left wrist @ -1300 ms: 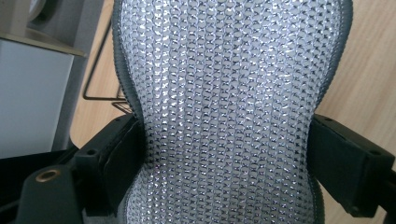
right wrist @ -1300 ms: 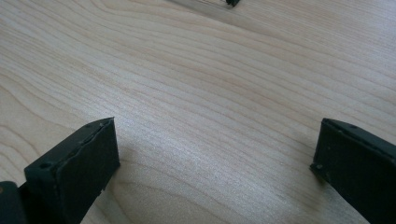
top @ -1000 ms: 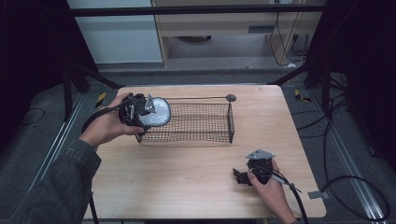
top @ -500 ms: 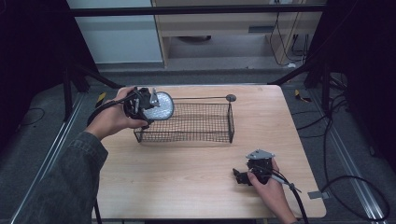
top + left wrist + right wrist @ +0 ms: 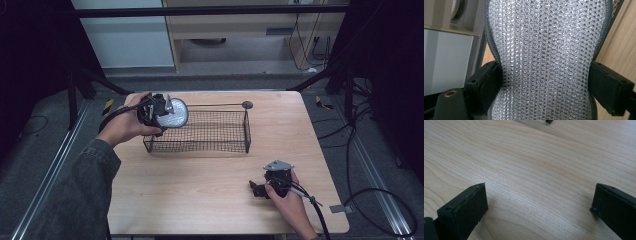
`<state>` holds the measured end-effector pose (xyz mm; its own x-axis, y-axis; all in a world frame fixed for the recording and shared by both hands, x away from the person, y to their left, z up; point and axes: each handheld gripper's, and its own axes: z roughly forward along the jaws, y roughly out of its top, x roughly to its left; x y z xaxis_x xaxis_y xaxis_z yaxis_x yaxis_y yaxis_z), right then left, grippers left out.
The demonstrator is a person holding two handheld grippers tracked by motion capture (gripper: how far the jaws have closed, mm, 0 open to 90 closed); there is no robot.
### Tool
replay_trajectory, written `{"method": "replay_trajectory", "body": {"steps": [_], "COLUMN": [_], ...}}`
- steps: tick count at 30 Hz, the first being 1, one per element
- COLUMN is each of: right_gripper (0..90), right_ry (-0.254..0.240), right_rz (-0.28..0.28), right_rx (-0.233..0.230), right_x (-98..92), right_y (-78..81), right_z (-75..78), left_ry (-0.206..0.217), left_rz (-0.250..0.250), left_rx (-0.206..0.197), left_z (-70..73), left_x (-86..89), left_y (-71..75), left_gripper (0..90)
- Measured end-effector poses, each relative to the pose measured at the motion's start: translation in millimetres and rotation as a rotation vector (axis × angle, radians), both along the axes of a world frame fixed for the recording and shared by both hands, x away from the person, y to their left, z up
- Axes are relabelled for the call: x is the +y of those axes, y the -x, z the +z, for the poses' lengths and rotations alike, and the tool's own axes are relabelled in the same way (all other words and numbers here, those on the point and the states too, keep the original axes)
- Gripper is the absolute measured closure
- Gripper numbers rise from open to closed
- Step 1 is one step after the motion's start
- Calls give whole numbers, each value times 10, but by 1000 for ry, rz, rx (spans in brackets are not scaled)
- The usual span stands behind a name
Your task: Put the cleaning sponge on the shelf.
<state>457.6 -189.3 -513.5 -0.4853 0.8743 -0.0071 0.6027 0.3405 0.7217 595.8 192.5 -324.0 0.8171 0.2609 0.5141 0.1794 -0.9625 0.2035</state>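
A silver mesh scrubber point(image 5: 544, 60), oval with a grey rim, sat pinched at its narrowed waist between the two black jaws of the left gripper point(image 5: 159, 111), one pad pressed into each side so that the edges bowed inward. Most of the scrubber stood out past the pads, its wider end reaching away from the gripper. In the high view the scrubber point(image 5: 175, 113) was held in the air over the left end of a black wire basket point(image 5: 210, 132), above its rim and tilted, with its broad face turned toward the camera. The person's left hand point(image 5: 125, 127) gripped the tool from the table's left edge, a dark sleeve point(image 5: 75, 195) running down to the bottom of the frame. The basket stood near the far side of a pale wooden table point(image 5: 200, 195). Well apart, near the front right corner, the right gripper point(image 5: 260, 189) rested low on the wood, its jaws spread wide with bare tabletop between them.
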Motion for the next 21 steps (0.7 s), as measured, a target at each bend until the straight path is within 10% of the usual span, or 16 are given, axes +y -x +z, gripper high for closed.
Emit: {"method": "replay_trajectory", "body": {"steps": [21], "right_gripper": [4], "right_ry": [0], "right_rz": [-1], "right_rx": [1], "right_x": [3], "right_y": [-1], "right_z": [0], "left_ry": [20], "left_rz": [-10], "left_rx": [31], "left_z": [-186], "left_x": [-26], "left_y": [-240], "left_gripper": [149]}}
